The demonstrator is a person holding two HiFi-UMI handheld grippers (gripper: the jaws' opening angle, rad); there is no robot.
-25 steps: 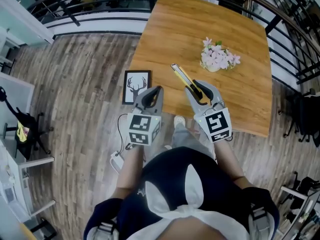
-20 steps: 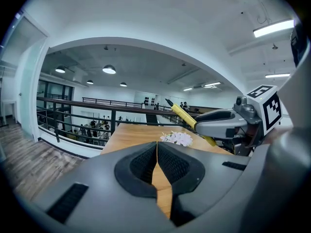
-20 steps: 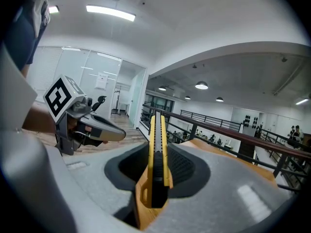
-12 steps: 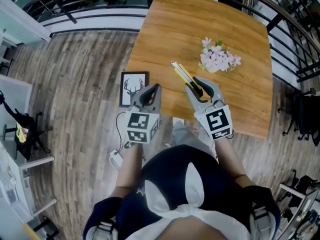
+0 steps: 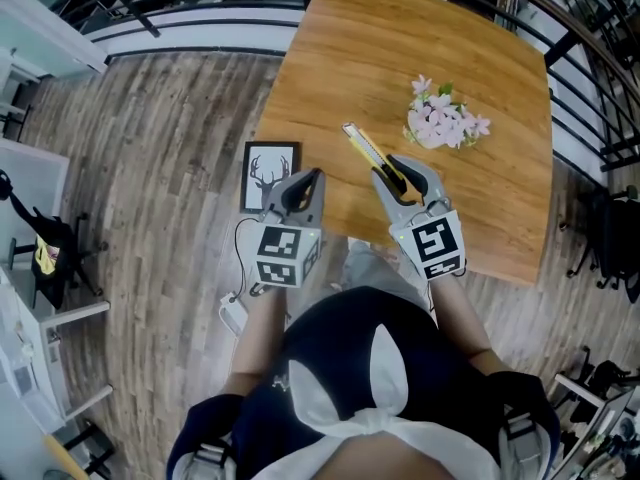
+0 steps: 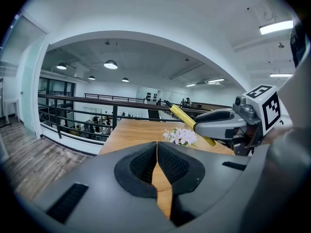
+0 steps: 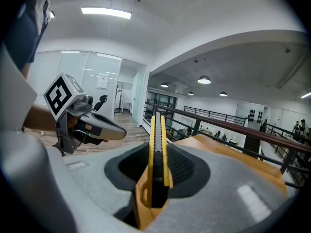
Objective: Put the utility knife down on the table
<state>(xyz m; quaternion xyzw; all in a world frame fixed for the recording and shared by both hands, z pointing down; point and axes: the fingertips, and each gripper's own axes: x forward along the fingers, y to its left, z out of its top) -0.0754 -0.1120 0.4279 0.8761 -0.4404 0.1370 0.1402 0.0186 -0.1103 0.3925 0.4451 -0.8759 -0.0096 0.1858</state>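
Observation:
The yellow and black utility knife (image 5: 362, 144) sticks out forward from my right gripper (image 5: 398, 174), whose jaws are shut on its handle end. It hangs above the near part of the wooden table (image 5: 400, 48). In the right gripper view the knife (image 7: 157, 149) stands on edge between the pads, its tip pointing away. My left gripper (image 5: 308, 182) hovers at the table's near left edge, shut with nothing in it; its pads (image 6: 167, 163) meet in the left gripper view, where the knife (image 6: 187, 123) shows to the right.
A bunch of pale pink flowers (image 5: 445, 120) lies on the table beyond the right gripper. A framed deer picture (image 5: 270, 176) sits on the plank floor by the table's near left corner. Black railings (image 5: 580, 58) run behind and right of the table.
Both grippers have crept slightly toward the table. The knife stays held in the right gripper and the left stays shut.

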